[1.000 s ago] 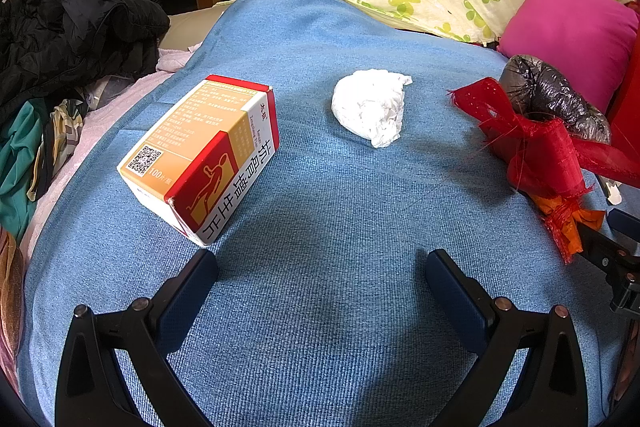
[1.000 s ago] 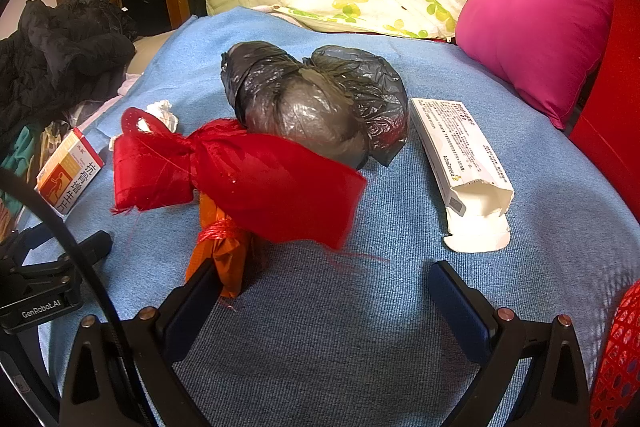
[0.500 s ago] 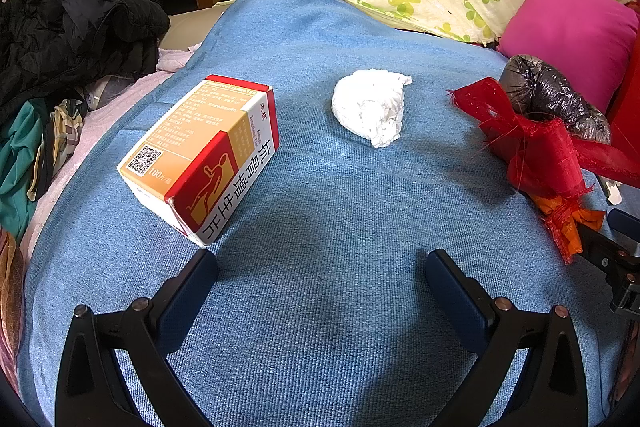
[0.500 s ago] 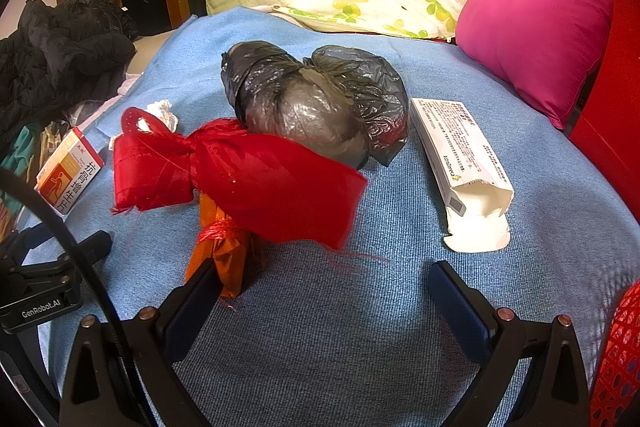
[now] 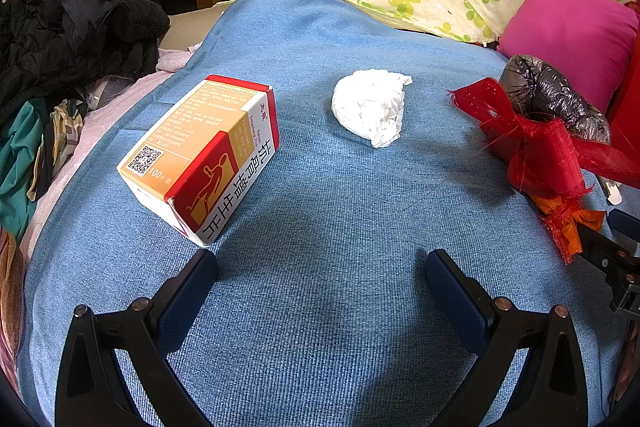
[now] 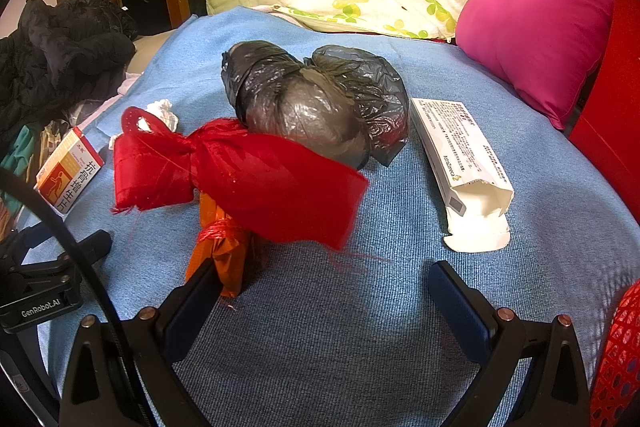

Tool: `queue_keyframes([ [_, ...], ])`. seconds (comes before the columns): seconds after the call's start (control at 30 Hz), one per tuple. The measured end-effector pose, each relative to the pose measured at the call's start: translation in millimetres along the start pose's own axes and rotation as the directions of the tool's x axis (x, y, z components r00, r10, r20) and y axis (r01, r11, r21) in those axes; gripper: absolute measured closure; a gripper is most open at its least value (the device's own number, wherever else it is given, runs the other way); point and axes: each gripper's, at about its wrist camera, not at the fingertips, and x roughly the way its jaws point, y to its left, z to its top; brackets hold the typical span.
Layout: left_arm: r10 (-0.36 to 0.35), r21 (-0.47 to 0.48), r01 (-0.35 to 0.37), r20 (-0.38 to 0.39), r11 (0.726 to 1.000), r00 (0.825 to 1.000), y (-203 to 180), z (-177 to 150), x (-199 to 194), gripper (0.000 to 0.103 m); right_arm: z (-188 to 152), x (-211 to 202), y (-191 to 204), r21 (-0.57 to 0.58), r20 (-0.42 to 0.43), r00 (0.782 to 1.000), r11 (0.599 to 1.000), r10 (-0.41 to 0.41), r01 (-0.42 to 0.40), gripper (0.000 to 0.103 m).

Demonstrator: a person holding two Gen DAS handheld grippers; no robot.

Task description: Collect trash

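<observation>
left tool wide open, empty | right tool wide open, empty | red ribbon ahead-left of right tool, nearest

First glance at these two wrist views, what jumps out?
The red ribbon bow dominates the right wrist view, lying in the middle of the blue blanket against a crumpled black plastic bag, with an opened white carton to its right. In the left wrist view an orange and red medicine box and a wad of white tissue lie ahead of the open left tongs.
</observation>
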Motion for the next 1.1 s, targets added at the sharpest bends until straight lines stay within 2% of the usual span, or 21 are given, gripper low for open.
queue_keyframes([
  [1.1, -0.001, -0.001, 0.001, 0.002, 1.0, 1.0, -0.5, -0.3, -0.1, 0.0, 0.5, -0.5, 0.5, -0.002, -0.003, 1.0, 1.0, 0.002, -0.002, 0.0],
])
